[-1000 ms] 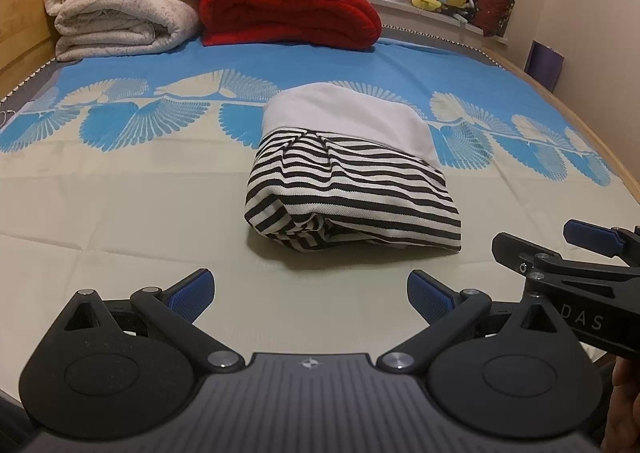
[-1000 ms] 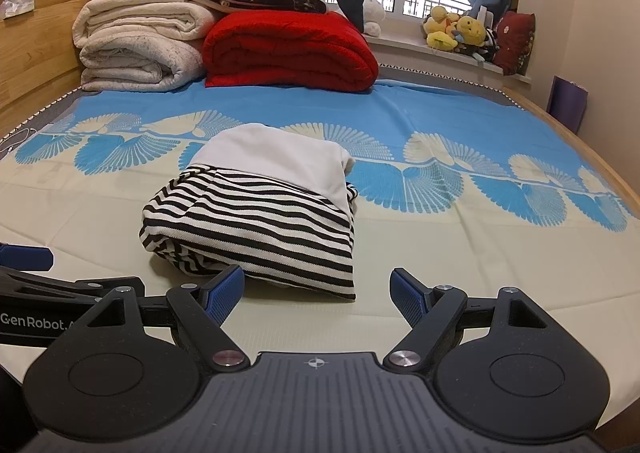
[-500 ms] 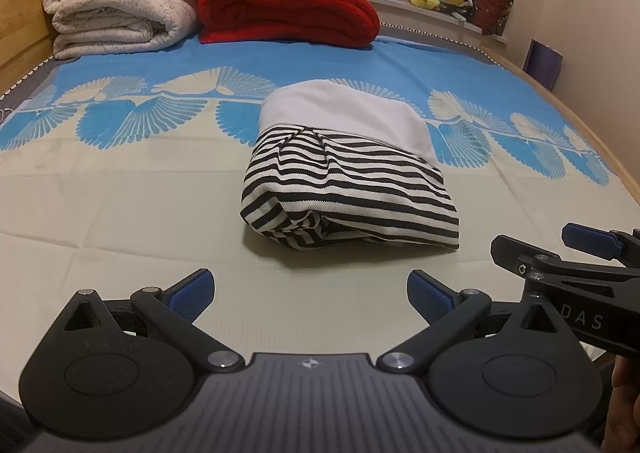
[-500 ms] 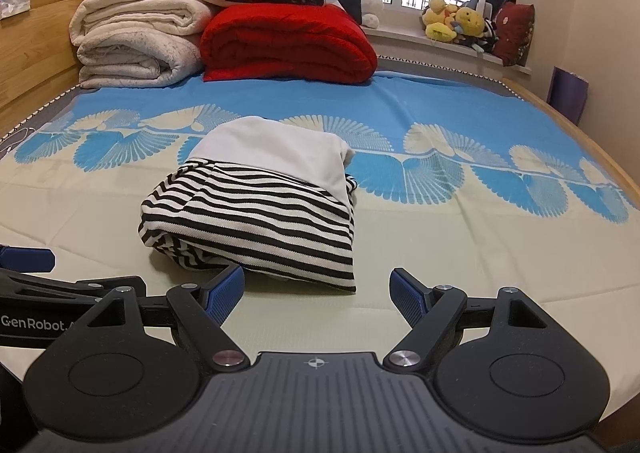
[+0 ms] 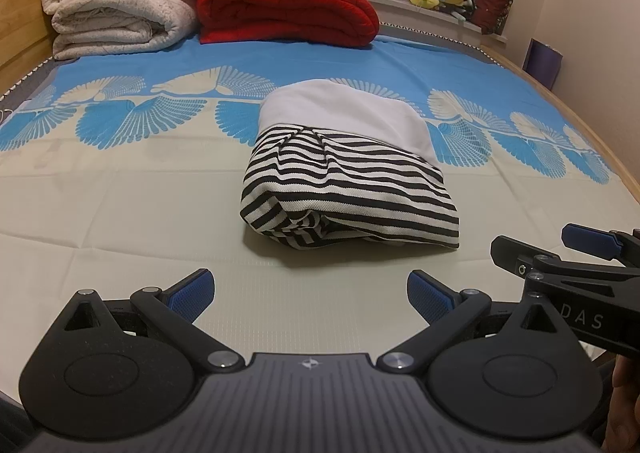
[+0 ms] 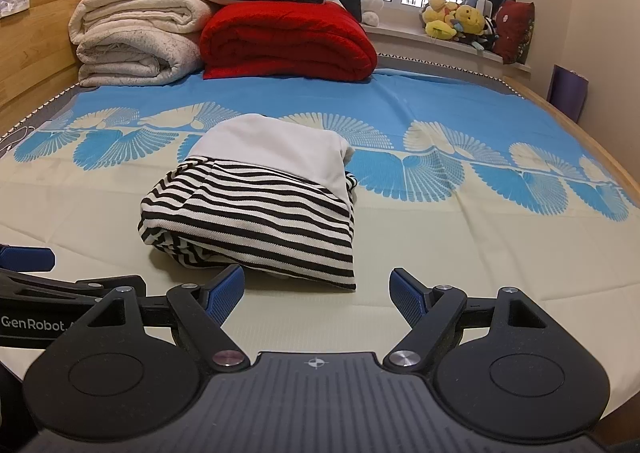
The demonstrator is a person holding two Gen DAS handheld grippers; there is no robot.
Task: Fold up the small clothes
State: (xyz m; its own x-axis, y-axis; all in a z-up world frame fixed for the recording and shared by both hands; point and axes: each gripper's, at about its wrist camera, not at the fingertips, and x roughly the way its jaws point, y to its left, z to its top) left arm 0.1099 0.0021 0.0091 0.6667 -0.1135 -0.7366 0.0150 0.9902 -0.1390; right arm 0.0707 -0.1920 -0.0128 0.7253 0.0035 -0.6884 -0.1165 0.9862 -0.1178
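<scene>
Hovering side by side, clear of cloth | left gripper (image 5: 310, 293) spread, empty | right gripper (image 6: 316, 295) spread, empty | striped garment (image 5: 348, 189) folded mid-bed (image 5: 120, 213), let go, likely finished.

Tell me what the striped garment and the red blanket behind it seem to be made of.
Striped garment: looks like a knitted fabric, matte, with a fine ribbed weave visible along the folded edge; its white part looks smoother, possibly cotton jersey.
Red blanket: seems a thick plush or fleece, with a nubbly, light-absorbing surface and soft rounded folds.

Both grippers' jaws wide apart.
</scene>
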